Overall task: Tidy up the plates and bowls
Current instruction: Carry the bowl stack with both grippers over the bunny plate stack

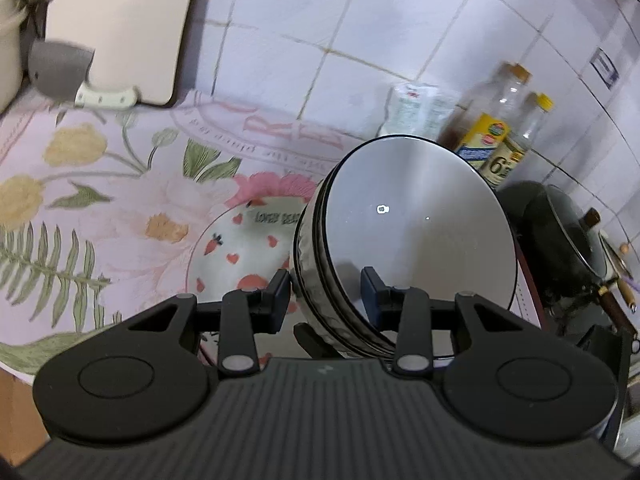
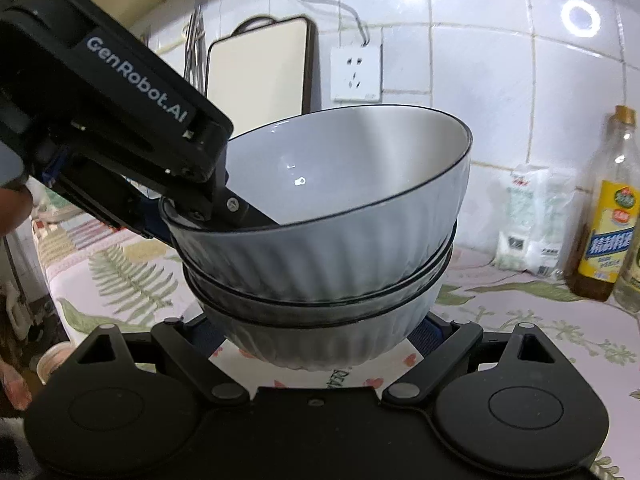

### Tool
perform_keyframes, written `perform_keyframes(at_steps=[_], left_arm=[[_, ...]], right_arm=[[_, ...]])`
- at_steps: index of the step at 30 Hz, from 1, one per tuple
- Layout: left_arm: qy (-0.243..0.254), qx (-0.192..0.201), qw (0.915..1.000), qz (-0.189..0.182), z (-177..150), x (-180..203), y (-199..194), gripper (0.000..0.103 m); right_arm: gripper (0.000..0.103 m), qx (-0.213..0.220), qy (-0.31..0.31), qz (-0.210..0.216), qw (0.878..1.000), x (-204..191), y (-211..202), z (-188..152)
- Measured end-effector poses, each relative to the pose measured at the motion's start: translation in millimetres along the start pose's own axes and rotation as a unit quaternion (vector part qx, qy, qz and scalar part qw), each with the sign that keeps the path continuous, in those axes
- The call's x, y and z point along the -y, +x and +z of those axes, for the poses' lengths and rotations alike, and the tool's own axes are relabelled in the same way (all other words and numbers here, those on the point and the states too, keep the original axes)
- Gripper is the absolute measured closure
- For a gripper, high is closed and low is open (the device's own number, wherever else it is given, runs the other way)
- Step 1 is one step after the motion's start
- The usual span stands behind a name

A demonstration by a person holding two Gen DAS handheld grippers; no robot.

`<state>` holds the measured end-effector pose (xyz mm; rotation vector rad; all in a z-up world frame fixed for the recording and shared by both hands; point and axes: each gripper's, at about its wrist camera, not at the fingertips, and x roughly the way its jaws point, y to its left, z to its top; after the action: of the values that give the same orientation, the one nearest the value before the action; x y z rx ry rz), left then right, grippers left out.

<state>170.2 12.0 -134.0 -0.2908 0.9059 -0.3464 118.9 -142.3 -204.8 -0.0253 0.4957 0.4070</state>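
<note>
Two stacked bowls (image 2: 328,216) ride above the plate (image 1: 240,248), left gripper (image 1: 326,284) clamped on their rim, right gripper (image 2: 320,344) apparently clamping the plate; next, a careful set-down.

- This is a home kitchen, seen at a worktop against a wall of white tiles (image 2: 480,80).
- A flowered cloth (image 1: 100,200) covers the counter.
- A pale cutting board (image 1: 120,28) leans on the wall, with a cleaver (image 1: 60,72) beside it.
- Oil bottles (image 1: 500,132) and a white bag (image 2: 528,216) stand by the tiles.
- A dark lidded pot (image 1: 560,248) sits at the side.
- A wall socket (image 2: 355,74) has a cable plugged in.
</note>
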Motion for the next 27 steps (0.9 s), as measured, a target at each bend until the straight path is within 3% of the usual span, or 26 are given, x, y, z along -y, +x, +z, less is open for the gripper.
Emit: perform_keyframes(at_steps=[14, 27], left_arm=[[-0.052, -0.021, 0.9983, -0.017, -1, -33, 38, 0.067], [-0.054, -0.027, 0.9982, 0.003, 2, -37, 47, 0.067]], right_arm=[[0.008, -0.072, -0.024, -0.008, 0.997, 0, 34, -5], [0.008, -0.094, -0.022, -0.003, 0.995, -2, 51, -5]])
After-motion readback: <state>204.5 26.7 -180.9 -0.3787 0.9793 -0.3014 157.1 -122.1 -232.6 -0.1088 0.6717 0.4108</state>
